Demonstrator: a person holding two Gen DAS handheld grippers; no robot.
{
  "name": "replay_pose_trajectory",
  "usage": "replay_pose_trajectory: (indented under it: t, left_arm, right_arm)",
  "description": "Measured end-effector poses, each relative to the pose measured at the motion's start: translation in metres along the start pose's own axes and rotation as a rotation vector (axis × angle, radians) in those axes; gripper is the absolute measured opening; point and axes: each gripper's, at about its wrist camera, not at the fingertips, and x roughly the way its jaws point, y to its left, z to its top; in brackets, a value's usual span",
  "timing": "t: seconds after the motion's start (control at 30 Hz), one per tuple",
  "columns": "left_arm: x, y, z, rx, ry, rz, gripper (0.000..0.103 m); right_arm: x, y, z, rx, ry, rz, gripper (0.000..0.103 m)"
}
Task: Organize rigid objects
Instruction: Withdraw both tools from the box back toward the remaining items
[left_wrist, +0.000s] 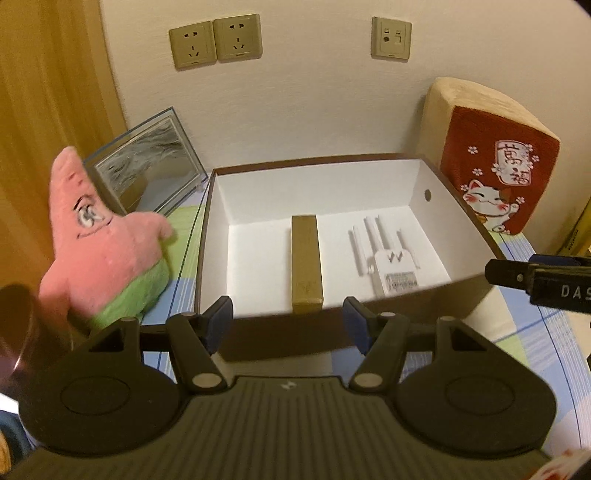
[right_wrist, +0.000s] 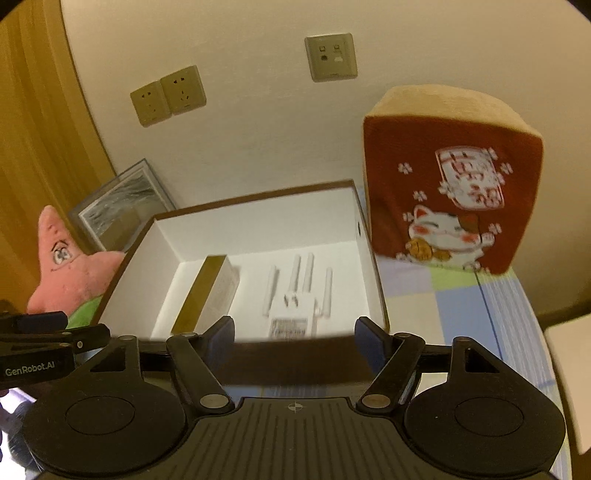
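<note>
A checked cloth (left_wrist: 532, 332) in pale blue, green and white covers the surface; on it, against the far wall, stands a tan cushion (left_wrist: 495, 158) with a red panel showing a beckoning cat, at the right of the scene. Left of the cushion and just beside it sits the open box (left_wrist: 424, 177), brown outside and white inside, its near rim close in front of both cameras. At the far left a framed picture (left_wrist: 147, 166) leans against the wall; in front of it, just beside the box's left wall, stands a pink star plush (left_wrist: 99, 236) with green shorts.

Inside the box, on its floor, lies a long gold bar-shaped box (left_wrist: 306, 262), lengthwise from near to far, left of centre; right of it and apart from it lies a white wifi extender (left_wrist: 391, 266), its four antennas pointing to the far side.

The left gripper (left_wrist: 288, 325) hovers before the box's near wall with its blue-padded fingers (left_wrist: 218, 325) spread wide and nothing between them; the right gripper (right_wrist: 295, 341) likewise stands released and empty, over the near rim, to the right of the left one. On the far wall are two power sockets (left_wrist: 216, 42) and one data socket (left_wrist: 390, 38).
</note>
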Motion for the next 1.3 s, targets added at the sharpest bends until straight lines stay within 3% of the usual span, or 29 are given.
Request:
replay_pose_trajectory:
  t: [0.7,1.3]
  left_arm:
    - [-0.062,0.003,-0.093,-0.049,0.083,0.011,0.062]
    - [-0.069,-0.006,-0.154,-0.058,0.203,0.003,0.062]
  right_arm:
    - [-0.056,-0.016,-0.083,0.027,0.129,0.042,0.069]
    - [-0.063,-0.001,-0.144,-0.026,0.221,0.128,0.069]
